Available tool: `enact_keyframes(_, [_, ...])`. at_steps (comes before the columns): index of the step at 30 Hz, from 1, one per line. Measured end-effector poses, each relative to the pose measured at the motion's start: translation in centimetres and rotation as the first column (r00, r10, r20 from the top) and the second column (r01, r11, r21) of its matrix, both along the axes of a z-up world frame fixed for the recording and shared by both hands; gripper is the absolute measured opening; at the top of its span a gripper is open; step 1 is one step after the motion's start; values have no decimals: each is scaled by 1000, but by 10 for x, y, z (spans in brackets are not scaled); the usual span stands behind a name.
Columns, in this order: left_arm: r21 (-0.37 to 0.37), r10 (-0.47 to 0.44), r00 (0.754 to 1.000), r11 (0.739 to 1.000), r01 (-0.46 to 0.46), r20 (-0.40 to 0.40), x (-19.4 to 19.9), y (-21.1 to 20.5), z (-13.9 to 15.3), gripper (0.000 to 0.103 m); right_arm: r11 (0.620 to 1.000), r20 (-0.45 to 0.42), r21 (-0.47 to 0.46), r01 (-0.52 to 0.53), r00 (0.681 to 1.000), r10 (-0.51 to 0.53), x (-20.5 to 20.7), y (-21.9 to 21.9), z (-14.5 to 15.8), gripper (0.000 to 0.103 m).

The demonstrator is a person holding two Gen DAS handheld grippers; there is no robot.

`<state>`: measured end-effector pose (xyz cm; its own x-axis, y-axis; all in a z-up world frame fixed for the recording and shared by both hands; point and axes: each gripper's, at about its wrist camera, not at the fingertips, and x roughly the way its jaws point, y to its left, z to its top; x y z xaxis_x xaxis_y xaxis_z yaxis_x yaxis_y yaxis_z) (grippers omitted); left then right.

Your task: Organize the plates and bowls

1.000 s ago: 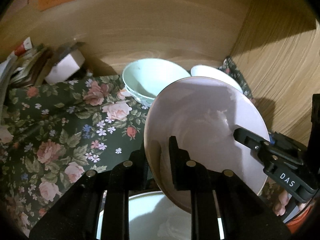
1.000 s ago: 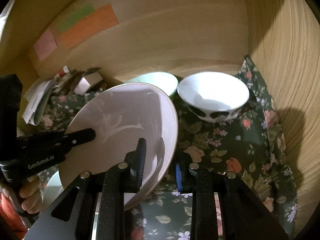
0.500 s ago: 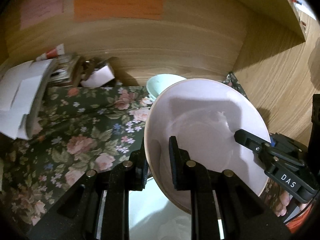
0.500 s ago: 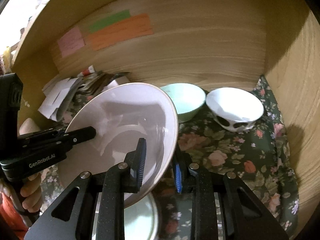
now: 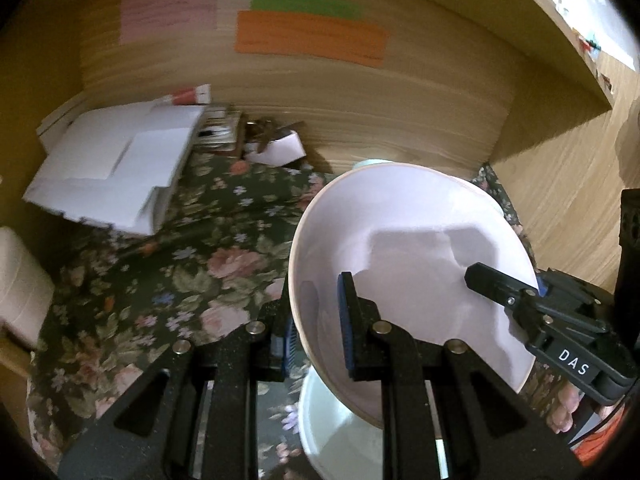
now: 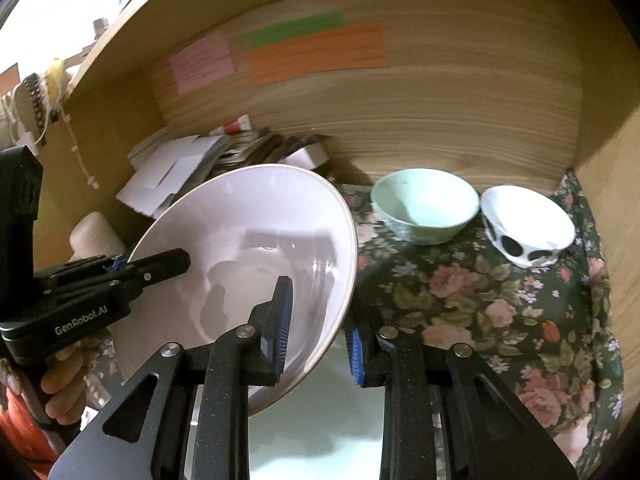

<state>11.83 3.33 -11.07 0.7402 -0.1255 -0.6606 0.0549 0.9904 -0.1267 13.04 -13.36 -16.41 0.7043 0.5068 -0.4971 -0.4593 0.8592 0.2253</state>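
Observation:
A large pale pink deep plate [image 5: 408, 248] [image 6: 248, 232] hangs tilted above the floral cloth, held by both grippers. My left gripper [image 5: 316, 320] [image 6: 160, 268] is shut on its left rim. My right gripper [image 6: 318, 320] [image 5: 500, 284] is shut on the opposite rim. Under the plate lies a pale mint dish [image 5: 332, 432] [image 6: 320, 420], mostly hidden. At the back right a mint bowl [image 6: 424, 204] stands beside a white bowl with black spots [image 6: 528, 228]. In the left wrist view only the mint bowl's rim [image 5: 368, 163] peeks over the plate.
The floral cloth [image 5: 168, 280] covers the shelf floor inside a wooden alcove. A heap of papers and boxes [image 5: 116, 168] fills the back left corner. Coloured notes [image 5: 312, 36] stick to the back wall. A wooden side wall [image 6: 612, 168] closes the right.
Both grippers have drawn back from the back wall with the plate and risen a little. The bowls now look farther off, and the wall notes and paper heap have come into view.

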Motion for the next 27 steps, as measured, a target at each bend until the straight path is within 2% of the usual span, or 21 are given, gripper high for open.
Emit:
enact_keyframes(17, [-34,128,992,991,-128,13,-52,64,-12,18,992,12,-31,-122,992,122,-20,66,-3,22])
enact_keyframes(27, [-33,190,982,981,-191,-9,-71,95,-23,18,983,-25,-47,-180,984,179,-27,102,-14,22])
